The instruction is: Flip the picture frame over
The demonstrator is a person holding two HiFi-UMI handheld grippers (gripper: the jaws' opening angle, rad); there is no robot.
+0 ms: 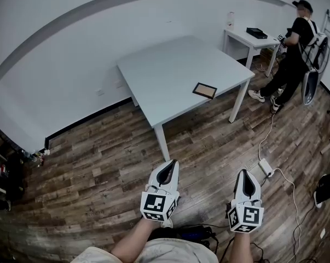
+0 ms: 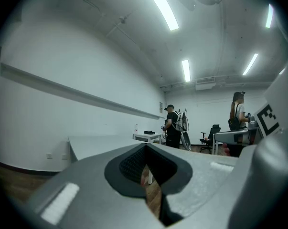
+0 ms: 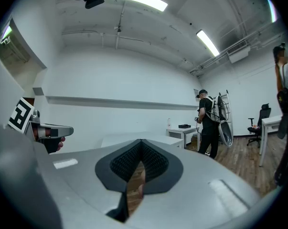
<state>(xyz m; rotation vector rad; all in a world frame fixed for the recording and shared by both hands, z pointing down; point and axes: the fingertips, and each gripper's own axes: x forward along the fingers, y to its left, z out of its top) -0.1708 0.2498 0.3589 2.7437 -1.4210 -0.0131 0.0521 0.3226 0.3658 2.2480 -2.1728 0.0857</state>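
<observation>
My left gripper [image 1: 169, 167] and right gripper [image 1: 247, 175], jaws together on nothing, sit well short of the grey table [image 1: 170, 70]; its dark-rimmed brown picture frame [image 1: 204, 90] looks light and stiff, so I'd pinch its rim.

Bright, even and cool-white throughout, lit from above by long white ceiling strip lights [image 2: 159, 6], blown out to glare in both gripper views. Only faint, soft shadow under the pale grey square table [image 1: 170, 75] on the brown wood-plank floor [image 1: 99, 163]. Strong fisheye distortion toward the edges, bending the grey wall rail [image 1: 99, 7] into an arc. Black vignetting round the gripper views; soft and out of focus close to the lens.
</observation>
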